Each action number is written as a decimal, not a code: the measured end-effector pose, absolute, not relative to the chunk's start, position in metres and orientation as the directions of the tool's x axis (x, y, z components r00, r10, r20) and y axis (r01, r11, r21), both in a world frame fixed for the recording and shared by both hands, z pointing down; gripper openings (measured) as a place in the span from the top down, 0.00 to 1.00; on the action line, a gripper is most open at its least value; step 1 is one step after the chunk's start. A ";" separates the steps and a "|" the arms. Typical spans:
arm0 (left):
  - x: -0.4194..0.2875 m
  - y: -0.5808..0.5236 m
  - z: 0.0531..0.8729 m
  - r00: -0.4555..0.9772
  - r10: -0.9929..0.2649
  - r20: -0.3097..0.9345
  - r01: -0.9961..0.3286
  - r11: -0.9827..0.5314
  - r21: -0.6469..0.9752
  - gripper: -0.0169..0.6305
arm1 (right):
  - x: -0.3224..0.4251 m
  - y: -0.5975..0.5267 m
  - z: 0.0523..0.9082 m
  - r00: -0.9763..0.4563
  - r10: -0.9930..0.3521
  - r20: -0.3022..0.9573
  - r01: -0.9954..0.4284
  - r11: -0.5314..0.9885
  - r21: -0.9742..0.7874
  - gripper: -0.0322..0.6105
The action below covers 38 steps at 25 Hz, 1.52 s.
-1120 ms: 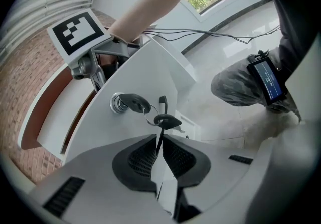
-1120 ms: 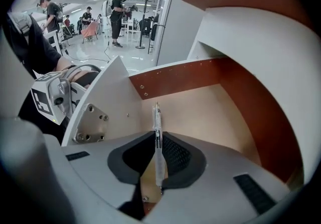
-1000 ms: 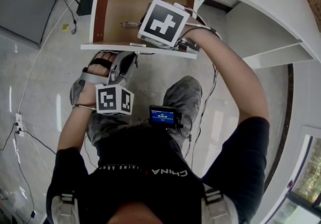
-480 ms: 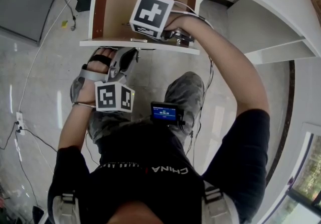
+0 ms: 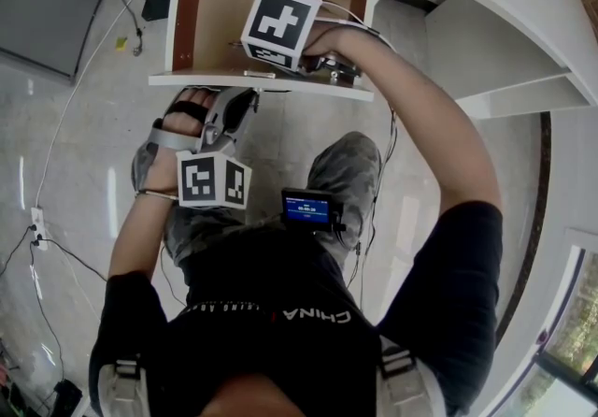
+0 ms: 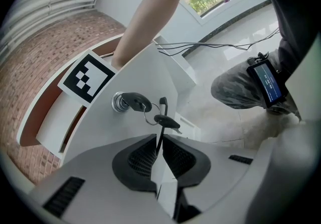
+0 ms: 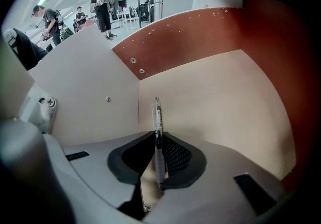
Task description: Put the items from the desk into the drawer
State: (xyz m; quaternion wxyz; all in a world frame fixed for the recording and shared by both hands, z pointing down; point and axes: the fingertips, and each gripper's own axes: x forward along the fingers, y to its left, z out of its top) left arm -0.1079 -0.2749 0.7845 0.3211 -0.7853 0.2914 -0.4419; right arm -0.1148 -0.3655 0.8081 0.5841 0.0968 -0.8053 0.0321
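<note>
Slim clear pen [image 7: 157, 127] clamped upright inside open drawer [image 7: 215, 102].

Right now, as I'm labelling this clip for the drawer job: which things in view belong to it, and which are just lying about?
Belong: pen, clamped in the right hand-held gripper; open drawer; hanging key, pinched by the left hand-held gripper.
Lying about: black box on the floor; small screen at the person's lap; bystanders behind.

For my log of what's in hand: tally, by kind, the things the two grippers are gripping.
Pen: 1, in the right gripper
Key: 1, in the left gripper
Total: 2
</note>
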 end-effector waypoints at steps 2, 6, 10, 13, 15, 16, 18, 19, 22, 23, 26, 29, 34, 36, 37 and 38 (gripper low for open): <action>-0.108 -0.275 0.785 0.440 -0.741 0.507 -0.174 -0.624 -0.761 0.92 | -0.115 -0.365 0.808 -0.301 -0.116 0.947 -0.197 0.979 0.057 0.87; -0.108 -0.275 0.784 0.440 -0.742 0.506 -0.174 -0.623 -0.762 0.92 | -0.115 -0.365 0.808 -0.298 -0.115 0.948 -0.198 0.979 0.056 0.87; -0.108 -0.274 0.784 0.440 -0.740 0.508 -0.174 -0.625 -0.761 0.92 | -0.115 -0.364 0.808 -0.299 -0.110 0.948 -0.201 0.978 0.050 0.87; -0.108 -0.274 0.784 0.441 -0.740 0.508 -0.174 -0.626 -0.760 0.92 | -0.115 -0.364 0.809 -0.296 -0.106 0.949 -0.197 0.979 0.048 0.87; -0.109 -0.274 0.784 0.440 -0.740 0.509 -0.174 -0.626 -0.760 0.92 | -0.115 -0.364 0.809 -0.292 -0.107 0.951 -0.193 0.980 0.051 0.87; -0.109 -0.274 0.784 0.440 -0.740 0.509 -0.174 -0.627 -0.760 0.92 | -0.115 -0.364 0.809 -0.290 -0.107 0.951 -0.192 0.980 0.052 0.87; -0.108 -0.274 0.784 0.438 -0.740 0.510 -0.175 -0.627 -0.759 0.92 | -0.115 -0.363 0.809 -0.288 -0.105 0.952 -0.191 0.980 0.051 0.87; -0.108 -0.274 0.784 0.437 -0.741 0.511 -0.174 -0.627 -0.760 0.92 | -0.115 -0.363 0.810 -0.289 -0.104 0.952 -0.191 0.980 0.049 0.87; -0.108 -0.274 0.785 0.435 -0.740 0.513 -0.172 -0.627 -0.760 0.92 | -0.115 -0.364 0.810 -0.295 -0.102 0.950 -0.196 0.980 0.044 0.87; -0.108 -0.274 0.785 0.434 -0.740 0.514 -0.172 -0.628 -0.759 0.92 | -0.115 -0.364 0.810 -0.297 -0.102 0.950 -0.197 0.979 0.043 0.87; -0.108 -0.273 0.786 0.434 -0.740 0.514 -0.172 -0.628 -0.759 0.92 | -0.115 -0.363 0.810 -0.298 -0.101 0.949 -0.194 0.980 0.043 0.87; -0.108 -0.272 0.787 0.433 -0.740 0.515 -0.172 -0.628 -0.759 0.92 | -0.114 -0.362 0.811 -0.299 -0.103 0.949 -0.186 0.981 0.048 0.87; -0.108 -0.273 0.788 0.431 -0.738 0.519 -0.170 -0.631 -0.757 0.92 | -0.115 -0.359 0.811 -0.325 -0.055 0.944 -0.180 0.984 -0.004 0.86; -0.109 -0.274 0.788 0.429 -0.739 0.520 -0.174 -0.632 -0.755 0.92 | -0.116 -0.358 0.810 -0.334 -0.047 0.941 -0.176 0.984 -0.014 0.83; -0.109 -0.274 0.787 0.428 -0.740 0.520 -0.176 -0.632 -0.755 0.92 | -0.116 -0.359 0.808 -0.339 -0.053 0.939 -0.176 0.984 -0.009 0.82; -0.109 -0.274 0.787 0.428 -0.739 0.520 -0.175 -0.632 -0.755 0.92 | -0.116 -0.360 0.805 -0.347 -0.062 0.936 -0.179 0.984 -0.001 0.81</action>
